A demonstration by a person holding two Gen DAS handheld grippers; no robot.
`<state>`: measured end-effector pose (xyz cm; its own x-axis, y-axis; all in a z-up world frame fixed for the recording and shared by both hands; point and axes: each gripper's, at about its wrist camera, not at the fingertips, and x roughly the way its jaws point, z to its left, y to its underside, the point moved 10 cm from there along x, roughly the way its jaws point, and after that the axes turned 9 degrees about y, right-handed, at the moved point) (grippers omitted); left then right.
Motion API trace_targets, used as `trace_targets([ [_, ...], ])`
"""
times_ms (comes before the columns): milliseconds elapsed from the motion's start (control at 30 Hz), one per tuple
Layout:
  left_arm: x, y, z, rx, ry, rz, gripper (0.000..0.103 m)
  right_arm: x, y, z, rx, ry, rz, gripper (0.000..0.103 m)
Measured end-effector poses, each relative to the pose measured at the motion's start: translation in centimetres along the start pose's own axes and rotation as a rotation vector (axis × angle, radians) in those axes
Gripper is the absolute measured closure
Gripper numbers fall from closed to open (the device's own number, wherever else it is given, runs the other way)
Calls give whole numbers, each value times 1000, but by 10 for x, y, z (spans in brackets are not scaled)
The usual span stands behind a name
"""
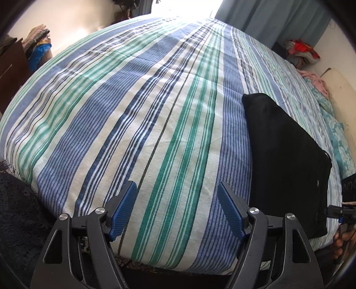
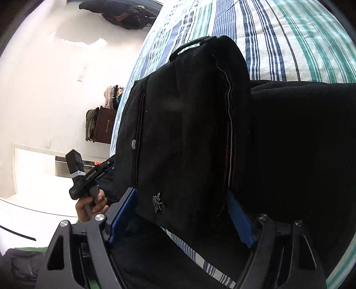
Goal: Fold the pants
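Note:
The black pants (image 1: pixel 287 160) lie folded into a flat oblong on the right side of the striped bed (image 1: pixel 142 124). My left gripper (image 1: pixel 176 193) is open and empty above the sheet, to the left of the pants. In the right wrist view the pants (image 2: pixel 189 137) fill the middle, with a white side seam and a small metal ornament. My right gripper (image 2: pixel 181 206) is open, its blue pads on either side of the pants' near edge, not clamped. The left gripper (image 2: pixel 86 175) shows at the left, held in a hand.
The bed's near edge runs along the bottom of the left wrist view. A dark wooden cabinet (image 1: pixel 11 71) with piled clothes stands at the left. Blue curtains (image 1: pixel 267 17), a heap of red cloth (image 1: pixel 302 52) and pink cloth (image 1: pixel 316 81) lie at the far right.

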<state>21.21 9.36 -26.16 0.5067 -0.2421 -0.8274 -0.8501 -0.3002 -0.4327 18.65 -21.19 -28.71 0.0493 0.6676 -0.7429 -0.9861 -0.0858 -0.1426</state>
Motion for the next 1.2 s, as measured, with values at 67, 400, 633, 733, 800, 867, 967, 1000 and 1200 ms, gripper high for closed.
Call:
trace_targets([
  [67, 0, 0, 2, -7, -3, -1, 26, -1, 3, -1, -4, 78, 12, 55],
  [400, -5, -2, 7, -15, -3, -16, 26, -68, -4, 74, -94, 89, -215, 89],
  [633, -13, -1, -5, 12, 23, -29, 26, -119, 6, 64, -132, 211, -253, 89],
  [733, -14, 0, -15, 49, 27, -32, 26, -140, 15, 22, -81, 266, -260, 89],
  [800, -12, 2, -24, 79, 29, -27, 26, -139, 25, -7, -34, 316, -248, 89],
  [867, -9, 5, -36, 121, 28, -18, 26, -130, 29, -41, 14, 364, -217, 89],
  [967, -8, 13, -56, 192, 28, -6, 26, -113, 35, -77, 51, 410, -182, 87],
  [1000, -10, 15, -63, 219, 30, -4, 26, -110, 36, -84, 67, 403, -188, 83],
  [1200, -32, 23, -108, 369, 56, -52, 26, -142, 31, -90, 125, 416, -256, 51],
])
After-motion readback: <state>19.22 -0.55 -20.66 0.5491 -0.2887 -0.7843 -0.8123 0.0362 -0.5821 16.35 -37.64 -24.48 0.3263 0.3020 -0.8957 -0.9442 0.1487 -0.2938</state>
